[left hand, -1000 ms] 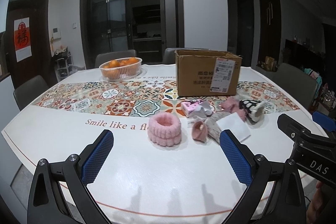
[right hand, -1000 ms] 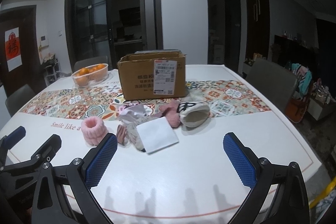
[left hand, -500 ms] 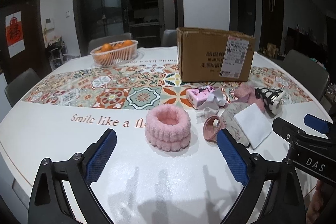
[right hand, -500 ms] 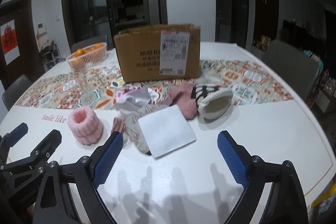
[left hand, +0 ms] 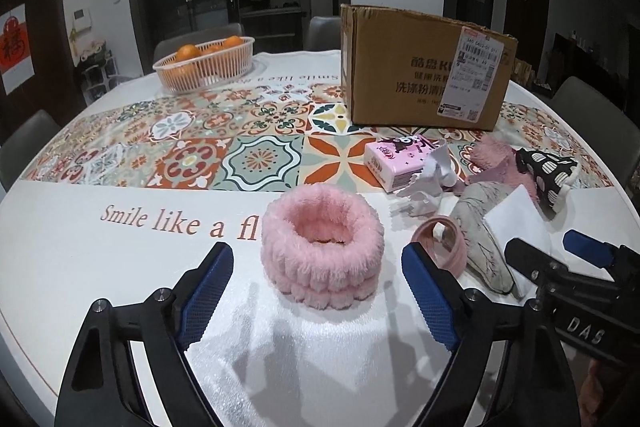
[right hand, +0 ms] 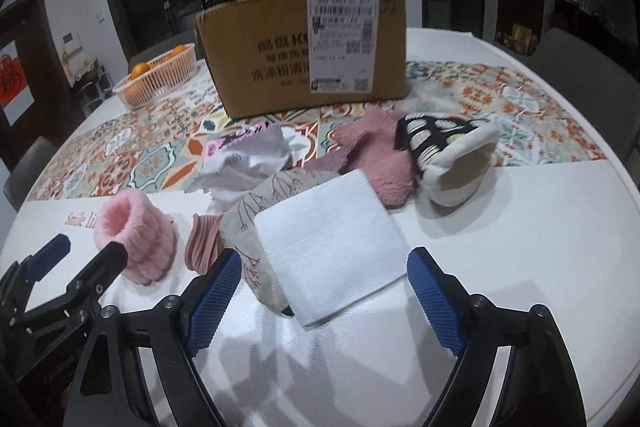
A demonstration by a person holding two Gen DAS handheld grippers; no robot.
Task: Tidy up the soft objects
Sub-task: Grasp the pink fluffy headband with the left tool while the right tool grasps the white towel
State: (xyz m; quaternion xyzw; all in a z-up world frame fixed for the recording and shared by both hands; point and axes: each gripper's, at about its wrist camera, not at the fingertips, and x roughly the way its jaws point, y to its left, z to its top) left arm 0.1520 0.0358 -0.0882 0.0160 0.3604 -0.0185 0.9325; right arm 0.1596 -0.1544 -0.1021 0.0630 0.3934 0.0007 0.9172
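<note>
Now both my tongs have dropped closer, jaws just narrowing yet wide and empty: left tongs (left hand: 316, 297) framing the pink fluffy band (left hand: 322, 243), right tongs (right hand: 326, 295) facing the white folded cloth (right hand: 330, 247), so pickups look next.

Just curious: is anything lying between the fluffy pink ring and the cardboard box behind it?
No object, only patterned tablecloth. The left wrist view shows bare cloth from the fluffy pink headband to the cardboard box.
</note>
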